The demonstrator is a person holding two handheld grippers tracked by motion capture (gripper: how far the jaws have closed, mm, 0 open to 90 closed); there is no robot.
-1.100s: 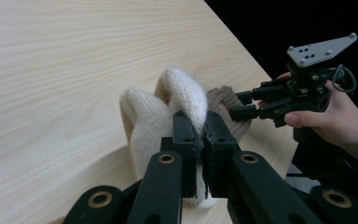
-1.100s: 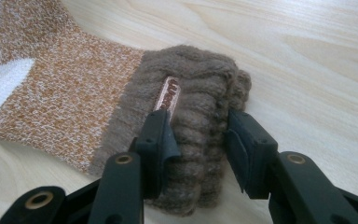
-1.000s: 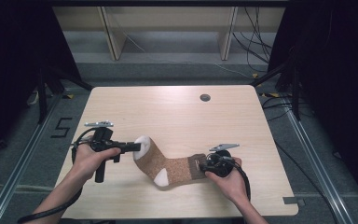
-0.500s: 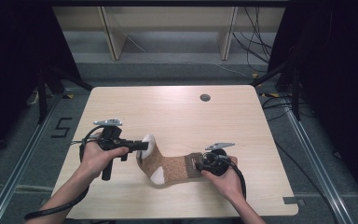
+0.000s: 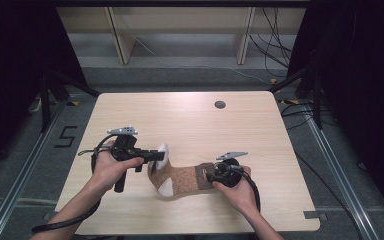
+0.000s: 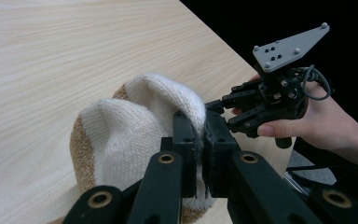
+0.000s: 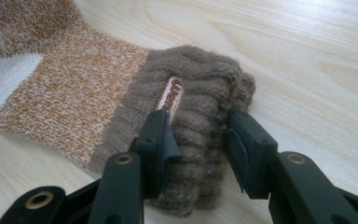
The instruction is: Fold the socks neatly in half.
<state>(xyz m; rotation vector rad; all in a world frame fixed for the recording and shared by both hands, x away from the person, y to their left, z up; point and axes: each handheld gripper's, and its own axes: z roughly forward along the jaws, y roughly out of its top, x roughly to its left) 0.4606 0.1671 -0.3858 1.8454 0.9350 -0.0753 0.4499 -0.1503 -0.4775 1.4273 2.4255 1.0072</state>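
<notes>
One sock [image 5: 180, 176] lies on the near middle of the desk [image 5: 195, 120], bent at the heel. Its body is speckled orange-brown, with a white toe [image 6: 140, 116] and a white heel [image 5: 166, 187]. The toe end is at the left and lifted up. The brown ribbed cuff [image 7: 200, 121], with a small label, is bunched at the right.

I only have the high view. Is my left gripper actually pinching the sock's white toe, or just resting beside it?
Observer: Pinching. In the left gripper view the left gripper has its jaws shut on a fold of the sock at the white toe.
Operator: And the right one?
Observer: The right gripper has the bunched brown cuff between its jaws, pads pressing its sides.
Operator: Anything on that cuff?
Observer: A small copper-coloured label beside one jaw.
</notes>
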